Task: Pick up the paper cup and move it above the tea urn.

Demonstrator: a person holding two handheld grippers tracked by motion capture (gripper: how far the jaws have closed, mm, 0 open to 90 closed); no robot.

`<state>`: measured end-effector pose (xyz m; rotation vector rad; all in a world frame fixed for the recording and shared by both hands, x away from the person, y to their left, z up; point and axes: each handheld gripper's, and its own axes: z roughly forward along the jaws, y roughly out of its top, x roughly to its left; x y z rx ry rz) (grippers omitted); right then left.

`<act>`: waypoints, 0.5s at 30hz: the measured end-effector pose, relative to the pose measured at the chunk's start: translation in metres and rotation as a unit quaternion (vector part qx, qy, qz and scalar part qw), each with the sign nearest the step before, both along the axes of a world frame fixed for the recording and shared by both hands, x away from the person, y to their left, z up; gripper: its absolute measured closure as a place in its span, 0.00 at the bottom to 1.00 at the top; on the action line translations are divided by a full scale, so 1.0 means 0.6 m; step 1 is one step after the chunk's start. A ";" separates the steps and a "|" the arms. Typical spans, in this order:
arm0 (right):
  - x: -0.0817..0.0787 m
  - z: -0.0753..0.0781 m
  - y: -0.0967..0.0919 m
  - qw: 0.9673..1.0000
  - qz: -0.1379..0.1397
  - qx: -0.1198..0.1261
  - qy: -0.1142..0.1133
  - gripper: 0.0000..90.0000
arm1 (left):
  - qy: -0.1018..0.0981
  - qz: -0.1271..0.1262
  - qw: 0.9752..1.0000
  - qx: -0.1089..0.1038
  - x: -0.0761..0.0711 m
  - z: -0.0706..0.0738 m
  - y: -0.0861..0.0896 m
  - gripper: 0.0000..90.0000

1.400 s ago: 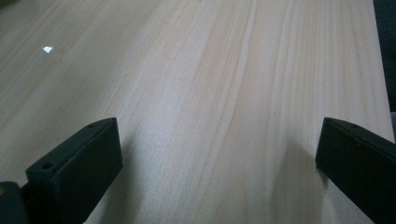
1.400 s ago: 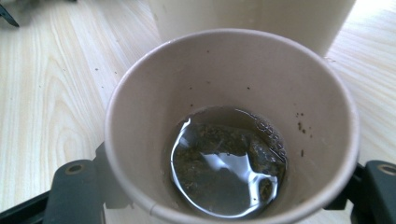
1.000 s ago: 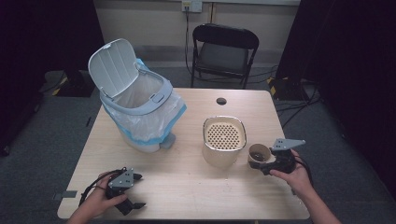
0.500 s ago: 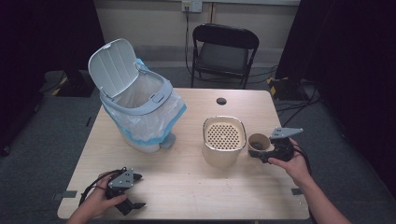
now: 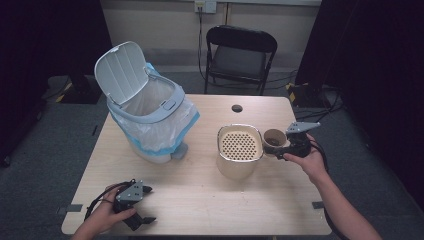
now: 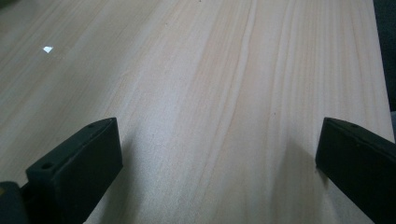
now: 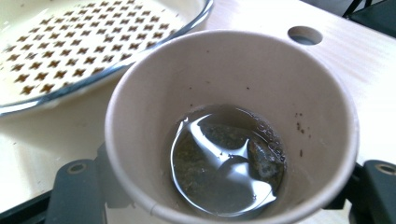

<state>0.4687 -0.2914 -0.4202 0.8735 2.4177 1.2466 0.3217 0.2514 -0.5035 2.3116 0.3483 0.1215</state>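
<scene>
The right fingers [image 7: 77, 186] are clamped on the two sides of a paper cup [image 7: 231, 126], narrow apart, and nothing else touches them. The cup is upright, lifted just beside the strainer [image 5: 240, 143], with dark liquid and wet leaves at its bottom. To pour well I judge the right gripper [image 5: 287, 148] must bring the cup over the holes first and then tilt slowly, so the leaves do not splash past the rim. The left fingers [image 6: 74, 163] are wide apart and hold nothing, low over the bare bench [image 6: 210, 84]; the bin [image 5: 150, 112] stands open behind
</scene>
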 end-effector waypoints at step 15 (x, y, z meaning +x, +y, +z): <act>0.047 0.034 -0.003 1.000 -0.014 -0.005 -0.012 0.29 | 0.000 0.000 1.000 0.000 0.000 0.000 0.000 0.00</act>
